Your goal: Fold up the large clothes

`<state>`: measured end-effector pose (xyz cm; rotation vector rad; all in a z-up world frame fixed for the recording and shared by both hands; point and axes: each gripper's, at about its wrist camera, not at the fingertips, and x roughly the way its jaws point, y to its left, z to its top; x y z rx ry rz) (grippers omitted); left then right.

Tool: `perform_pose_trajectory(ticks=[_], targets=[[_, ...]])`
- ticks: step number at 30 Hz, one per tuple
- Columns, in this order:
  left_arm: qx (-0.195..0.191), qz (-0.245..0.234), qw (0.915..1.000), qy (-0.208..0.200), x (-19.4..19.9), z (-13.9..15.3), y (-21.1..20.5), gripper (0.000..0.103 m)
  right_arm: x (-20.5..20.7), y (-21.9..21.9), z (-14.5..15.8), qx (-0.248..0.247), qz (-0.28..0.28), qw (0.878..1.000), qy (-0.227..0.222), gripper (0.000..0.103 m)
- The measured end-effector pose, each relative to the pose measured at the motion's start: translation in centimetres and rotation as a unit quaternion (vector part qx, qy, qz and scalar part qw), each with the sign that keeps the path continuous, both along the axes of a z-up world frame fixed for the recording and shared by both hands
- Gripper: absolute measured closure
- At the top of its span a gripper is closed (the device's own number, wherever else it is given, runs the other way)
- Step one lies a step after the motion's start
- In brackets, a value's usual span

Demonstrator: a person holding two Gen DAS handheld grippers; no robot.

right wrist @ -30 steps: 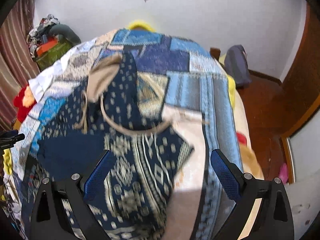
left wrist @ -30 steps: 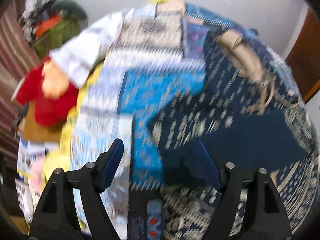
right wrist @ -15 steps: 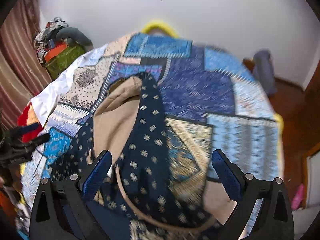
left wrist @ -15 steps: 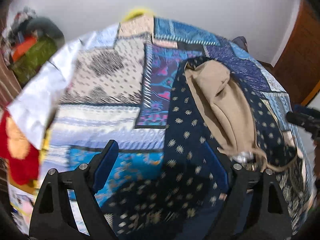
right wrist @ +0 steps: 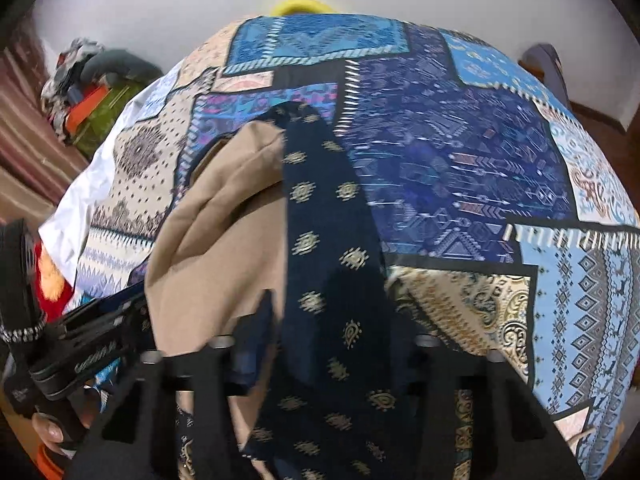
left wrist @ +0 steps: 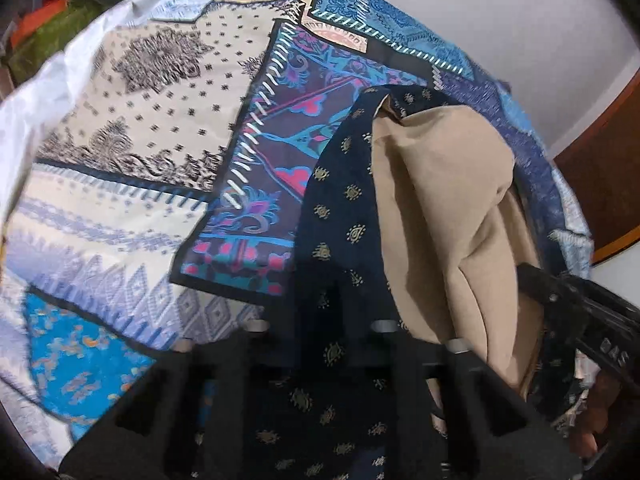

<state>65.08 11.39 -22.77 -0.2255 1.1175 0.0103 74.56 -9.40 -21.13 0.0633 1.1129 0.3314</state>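
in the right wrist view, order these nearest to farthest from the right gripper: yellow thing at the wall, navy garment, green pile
1. navy garment, in its jaws, centre.
2. green pile, far left, beside the bed.
3. yellow thing, top centre, past the bed's far edge.

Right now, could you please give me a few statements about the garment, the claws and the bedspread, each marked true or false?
1. The navy garment has a tan lining showing. True.
2. The left claw hangs open over bare bedspread. False: navy cloth runs between its fingers, which look closed on it.
3. The patchwork bedspread lies under the garment. True.
4. The garment is plain red. False: it is navy with small gold motifs.
5. The right claw has navy cloth between its fingers. True.
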Motion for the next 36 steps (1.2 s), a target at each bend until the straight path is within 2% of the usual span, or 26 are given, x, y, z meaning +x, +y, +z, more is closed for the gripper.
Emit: perform_pose_trajectory(ticks=[1, 3, 5, 8, 11, 13, 15, 19, 22, 25, 27, 29, 30, 31, 33, 35, 36], targets=[[0.01, -0.009, 0.9999, -0.003, -0.4, 0.5, -0.4, 0.098, -0.6, 0.2, 0.4, 0.0, 0.009, 1.0, -0.005, 0.084], [0.012, -0.023, 0.9995, -0.02, -1.5, 2.1, -0.7, 0.1, -2.1, 0.4, 1.6, 0.009, 0.03, 0.999, -0.016, 0.088], [0.006, -0.05, 0.9976, -0.047, -3.8, 4.7, -1.4, 0.1, -4.1, 0.5, 3.0, 0.003, 0.051, 0.998, -0.036, 0.089], [0.018, -0.087, 0.9937, -0.069, -7.6, 7.6, -2.2, 0.1, -7.4, 0.1, 4.9, -0.003, 0.075, 0.996, -0.053, 0.089], [0.025, -0.113, 0.9906, -0.073, -11.5, 9.3, -2.6, 0.1, -11.0, -1.0, 6.1, 0.008, 0.091, 0.995, -0.048, 0.089], [0.016, -0.123, 0.9903, -0.062, -13.5, 9.4, -2.5, 0.1, -13.8, -1.4, 6.4, 0.0, 0.107, 0.993, -0.054, 0.089], [0.003, -0.134, 0.99, -0.044, -16.1, 8.9, -2.6, 0.1, -16.8, -1.9, 6.1, -0.013, 0.119, 0.991, -0.052, 0.089], [0.016, -0.151, 0.9884, -0.003, -20.1, 5.6, -3.2, 0.1, -21.3, -2.9, 3.8, -0.033, 0.118, 0.992, -0.029, 0.088], [0.015, -0.144, 0.9889, 0.036, -22.1, 2.4, -3.3, 0.1, -23.9, -3.2, 2.0, -0.058, 0.116, 0.991, -0.017, 0.088], [0.049, -0.129, 0.9888, 0.058, -23.3, -0.6, -3.1, 0.097, -25.5, -3.2, 0.5, -0.097, 0.117, 0.988, -0.018, 0.088], [0.043, -0.114, 0.9902, 0.068, -23.9, -2.3, -2.6, 0.094, -26.6, -3.2, 0.3, -0.115, 0.118, 0.986, -0.027, 0.086], [0.039, -0.103, 0.9925, 0.053, -24.4, -2.5, -2.1, 0.089, -27.2, -3.4, 0.5, -0.13, 0.116, 0.984, -0.036, 0.083], [0.042, -0.101, 0.9927, 0.049, -24.5, -2.5, -2.0, 0.082, -27.5, -3.6, 0.6, -0.133, 0.116, 0.983, -0.04, 0.082], [0.056, -0.097, 0.9927, 0.045, -24.6, -2.6, -1.8, 0.07, -27.7, -3.6, 0.8, -0.136, 0.116, 0.983, -0.043, 0.082], [0.077, -0.086, 0.9925, 0.04, -24.8, -3.0, -1.5, 0.055, -27.9, -4.2, 0.8, -0.148, 0.112, 0.981, -0.05, 0.081], [0.058, -0.073, 0.9948, 0.04, -25.0, -3.4, -0.5, 0.052, -27.9, -5.0, 0.9, -0.158, 0.1, 0.981, -0.05, 0.08], [0.043, -0.066, 0.996, 0.043, -25.2, -3.4, -0.1, 0.052, -27.8, -5.7, 0.9, -0.17, 0.088, 0.98, -0.052, 0.072]])
